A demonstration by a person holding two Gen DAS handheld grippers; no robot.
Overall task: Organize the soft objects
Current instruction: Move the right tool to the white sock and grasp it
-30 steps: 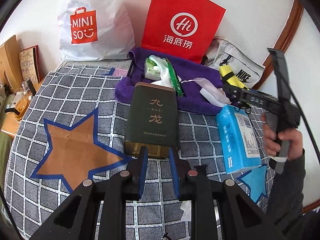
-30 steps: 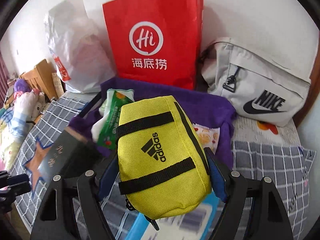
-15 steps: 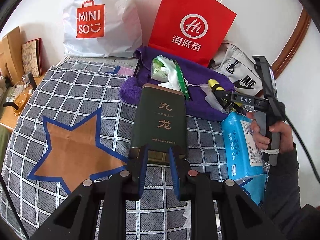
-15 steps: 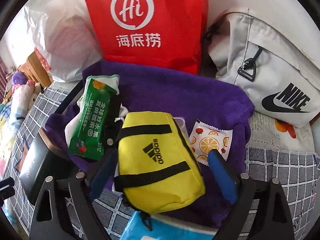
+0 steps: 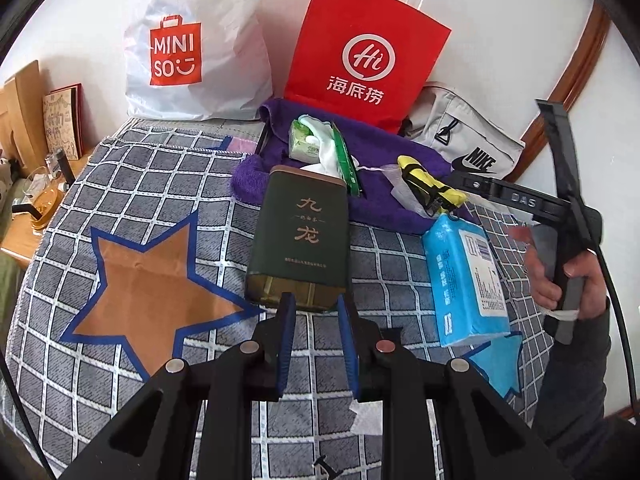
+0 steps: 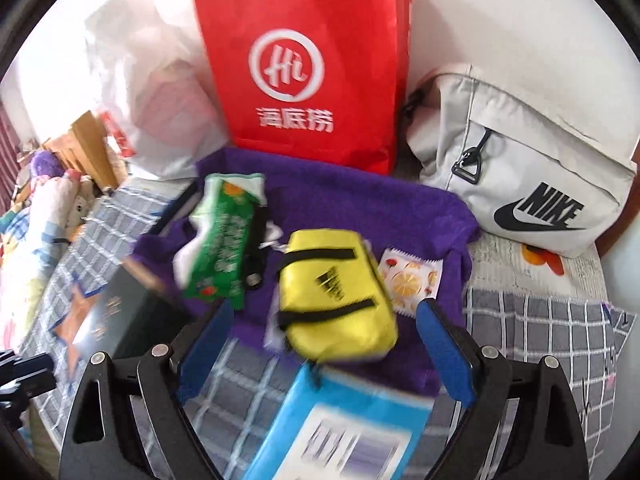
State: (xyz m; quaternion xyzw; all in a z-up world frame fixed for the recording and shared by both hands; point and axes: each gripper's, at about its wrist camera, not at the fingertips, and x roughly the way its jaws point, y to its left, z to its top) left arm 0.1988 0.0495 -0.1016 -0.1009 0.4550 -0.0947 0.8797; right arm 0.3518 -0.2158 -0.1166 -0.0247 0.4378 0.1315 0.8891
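1. A surface covered by a grey checked cloth with orange stars (image 5: 132, 276) carries the things being sorted. At its far edge, against the wall, a purple towel (image 6: 360, 208) serves as the gathering spot for soft items.

2. The yellow Adidas pouch (image 6: 336, 292) lies on the near part of the purple towel, tilted, with nothing gripping it. It appears to have been set there to join the other soft things.

3. The right gripper (image 6: 324, 344) has just been opening. Its blue pads stand wide, one on each side of the pouch and clear of it, so the pouch rests on its own weight.

4. Beside the pouch on the towel lie a green snack packet (image 6: 224, 236) and a small sachet printed with orange slices (image 6: 412, 276), grouped as soft goods.

5. A blue tissue pack (image 5: 464, 276) lies on the checked cloth just in front of the towel, not yet on it. It is probably a soft item awaiting its turn.

6. The left gripper (image 5: 316, 320) is nearly closed and holds nothing. It hovers just before the near end of a dark green tea tin (image 5: 300, 236), a hard object that lies flat, its far end at the towel's edge.

7. Behind the towel stand a red paper bag (image 5: 360, 64), a white Miniso bag (image 5: 192, 48) and a grey Nike bag (image 6: 532, 184), leaning on the wall.
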